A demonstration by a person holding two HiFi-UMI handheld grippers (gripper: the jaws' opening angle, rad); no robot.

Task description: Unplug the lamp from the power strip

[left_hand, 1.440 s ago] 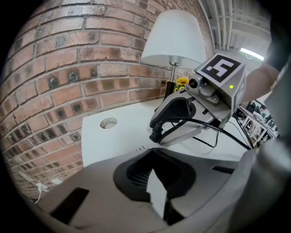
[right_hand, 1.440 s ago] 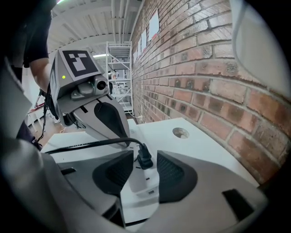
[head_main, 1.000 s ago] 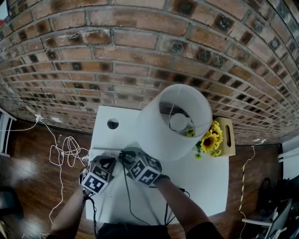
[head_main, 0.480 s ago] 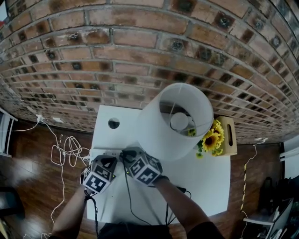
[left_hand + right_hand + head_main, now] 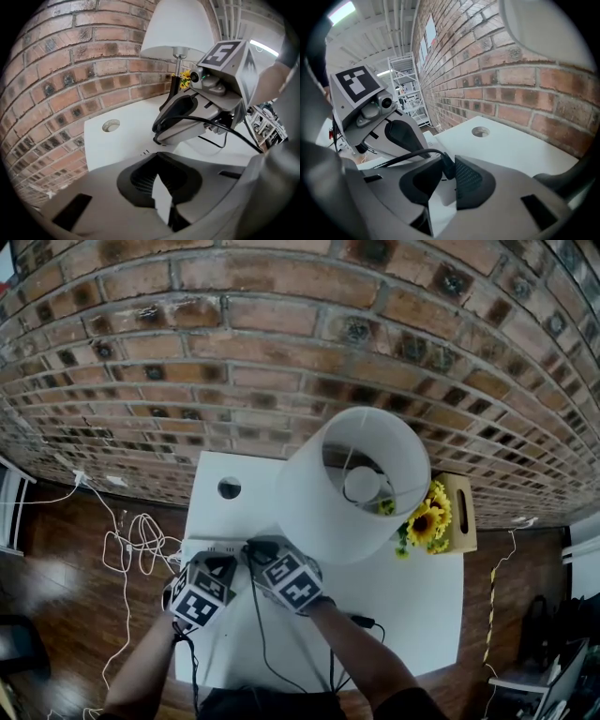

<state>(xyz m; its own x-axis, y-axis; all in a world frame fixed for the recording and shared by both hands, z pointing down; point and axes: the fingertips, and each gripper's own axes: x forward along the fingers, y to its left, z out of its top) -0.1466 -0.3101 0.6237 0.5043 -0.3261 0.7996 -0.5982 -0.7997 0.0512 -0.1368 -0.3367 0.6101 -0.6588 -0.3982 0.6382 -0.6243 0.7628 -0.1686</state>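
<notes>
White tabletop [image 5: 403, 606] set against a red brick wall [image 5: 281, 352], with dark wood floor [image 5: 66, 615] on both sides; loose white cords [image 5: 131, 540] lie on the floor to the left. On the tabletop stand a lamp [image 5: 347, 488] with a white drum shade, sunflowers [image 5: 424, 521] in a wooden box [image 5: 461, 512] by the right edge, and a round cable hole [image 5: 229, 487] near the wall.

The white power strip [image 5: 211, 547] lies at the left edge of the tabletop. The left hand-held gripper [image 5: 161, 180] has its jaws closed on the strip's white body. The right hand-held gripper [image 5: 446, 176], just beside it, grips the black plug [image 5: 446, 165] between its pads. The plug's black cord [image 5: 408, 157] leads away to the left in the right gripper view.

Hidden parts: in the head view the two marker cubes cover most of the power strip, and its sockets cannot be made out. The shade hides the lamp's base there; only the stem [image 5: 178, 54] shows, in the left gripper view. Whether the plug is seated in the strip cannot be told. The person's forearms [image 5: 361, 652] are cut off at the bottom of the picture.

Open room: bare tabletop lies right of the grippers and around the cable hole. The shade overhangs just beyond the right hand-held gripper.
</notes>
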